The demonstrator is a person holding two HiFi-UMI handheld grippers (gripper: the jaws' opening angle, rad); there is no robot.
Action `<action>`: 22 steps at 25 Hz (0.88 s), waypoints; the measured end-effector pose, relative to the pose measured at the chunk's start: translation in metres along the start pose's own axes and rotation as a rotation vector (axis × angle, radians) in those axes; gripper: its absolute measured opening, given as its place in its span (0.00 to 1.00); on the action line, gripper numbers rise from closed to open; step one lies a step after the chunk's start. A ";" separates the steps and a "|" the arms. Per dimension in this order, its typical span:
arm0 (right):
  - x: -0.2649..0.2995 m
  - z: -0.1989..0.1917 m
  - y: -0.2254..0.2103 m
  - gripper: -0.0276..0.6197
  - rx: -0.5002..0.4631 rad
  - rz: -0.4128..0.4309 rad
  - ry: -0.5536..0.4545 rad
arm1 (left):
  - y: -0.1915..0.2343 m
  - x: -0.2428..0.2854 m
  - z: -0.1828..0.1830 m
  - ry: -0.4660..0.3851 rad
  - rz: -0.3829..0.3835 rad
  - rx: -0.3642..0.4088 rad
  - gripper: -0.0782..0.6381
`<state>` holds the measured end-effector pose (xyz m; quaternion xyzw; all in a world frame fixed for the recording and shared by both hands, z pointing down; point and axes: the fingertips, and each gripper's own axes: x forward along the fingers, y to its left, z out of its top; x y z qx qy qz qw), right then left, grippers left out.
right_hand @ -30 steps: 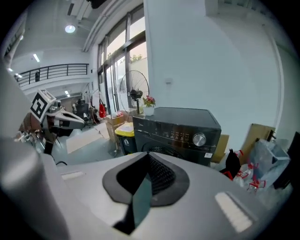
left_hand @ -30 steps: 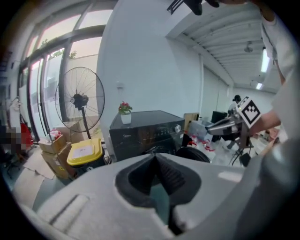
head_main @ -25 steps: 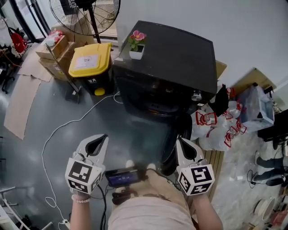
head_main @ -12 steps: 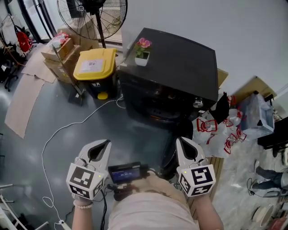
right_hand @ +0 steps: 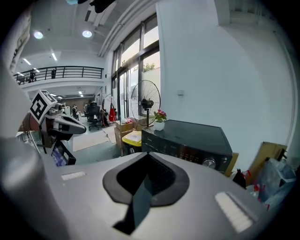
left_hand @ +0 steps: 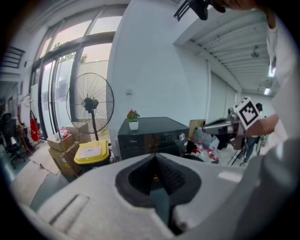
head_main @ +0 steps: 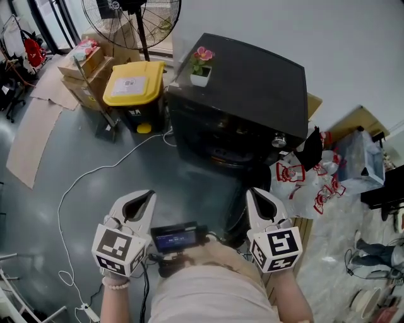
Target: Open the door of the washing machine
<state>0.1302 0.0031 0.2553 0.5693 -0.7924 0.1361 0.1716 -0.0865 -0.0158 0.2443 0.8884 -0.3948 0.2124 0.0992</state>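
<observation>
The black washing machine (head_main: 246, 88) stands against the white wall, with its control panel and silver knob (head_main: 276, 140) facing me. Its front (head_main: 214, 148) is dark and in shadow, and I cannot make out how the door stands. The machine (left_hand: 152, 136) is also in the left gripper view, far beyond the jaws, and it (right_hand: 187, 140) sits equally far off in the right gripper view. My left gripper (head_main: 144, 195) and right gripper (head_main: 253, 193) hover side by side above the grey floor, well short of the machine. Both are shut and hold nothing.
A small pot of pink flowers (head_main: 202, 65) sits on the machine's top. Left of the machine are a yellow-lidded bin (head_main: 131, 88), cardboard boxes (head_main: 85, 63) and a standing fan (head_main: 136, 16). A white cable (head_main: 82, 183) trails over the floor. Plastic bags (head_main: 303, 180) lie at the right.
The head view has swung slightly. Both grippers stay shut in about the same place in front of the body.
</observation>
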 end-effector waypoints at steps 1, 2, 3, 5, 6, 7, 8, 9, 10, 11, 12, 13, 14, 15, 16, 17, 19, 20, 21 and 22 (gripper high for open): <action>0.000 0.000 0.000 0.05 0.001 0.000 0.001 | 0.000 0.000 0.000 0.000 -0.001 0.001 0.10; 0.000 -0.001 -0.001 0.05 0.001 -0.001 0.002 | 0.000 0.001 0.000 0.000 -0.001 0.001 0.10; 0.000 -0.001 -0.001 0.05 0.002 -0.001 0.003 | 0.000 0.001 0.000 0.000 -0.002 0.002 0.10; 0.000 -0.002 -0.001 0.05 0.002 -0.002 0.005 | 0.000 0.002 0.001 0.000 -0.006 0.007 0.10; 0.000 -0.002 -0.001 0.05 0.003 -0.002 0.006 | 0.001 0.002 0.001 0.001 -0.008 0.011 0.10; 0.001 -0.002 -0.001 0.05 0.003 -0.002 0.007 | 0.001 0.003 0.001 0.002 -0.009 0.013 0.10; 0.001 -0.002 0.000 0.05 0.003 -0.003 0.008 | 0.001 0.003 0.001 0.003 -0.009 0.013 0.10; 0.001 -0.002 0.000 0.05 0.002 -0.003 0.009 | 0.001 0.003 0.001 0.003 -0.009 0.011 0.10; 0.002 -0.003 0.000 0.05 0.002 -0.003 0.010 | 0.001 0.003 0.001 0.003 -0.009 0.010 0.10; 0.002 -0.003 0.000 0.05 0.002 -0.002 0.012 | 0.001 0.004 0.001 0.003 -0.009 0.009 0.10; 0.002 -0.003 0.000 0.05 0.001 -0.001 0.014 | 0.001 0.004 0.001 0.002 -0.010 0.009 0.10; 0.002 -0.004 0.001 0.05 0.000 -0.001 0.016 | 0.001 0.004 0.001 0.000 -0.010 0.008 0.10; 0.003 -0.004 0.001 0.05 0.000 0.000 0.018 | 0.001 0.004 0.002 -0.002 -0.011 0.007 0.10; 0.003 -0.005 0.002 0.05 -0.001 0.000 0.020 | 0.001 0.004 0.002 -0.004 -0.012 0.006 0.10; 0.004 -0.005 0.002 0.05 -0.002 0.000 0.021 | 0.001 0.005 0.003 -0.005 -0.013 0.006 0.10; 0.004 -0.005 0.002 0.05 -0.002 0.000 0.023 | 0.001 0.005 0.003 -0.006 -0.014 0.006 0.10; 0.005 -0.006 0.001 0.05 -0.003 0.000 0.024 | 0.000 0.007 0.003 -0.007 -0.015 0.006 0.10; 0.005 -0.006 0.001 0.05 -0.004 0.000 0.024 | 0.000 0.007 0.003 -0.008 -0.016 0.006 0.10; 0.006 -0.006 0.001 0.05 -0.005 0.000 0.024 | 0.000 0.007 0.003 -0.008 -0.017 0.007 0.10; 0.006 -0.006 0.001 0.05 -0.006 0.000 0.024 | 0.000 0.008 0.003 -0.008 -0.017 0.007 0.10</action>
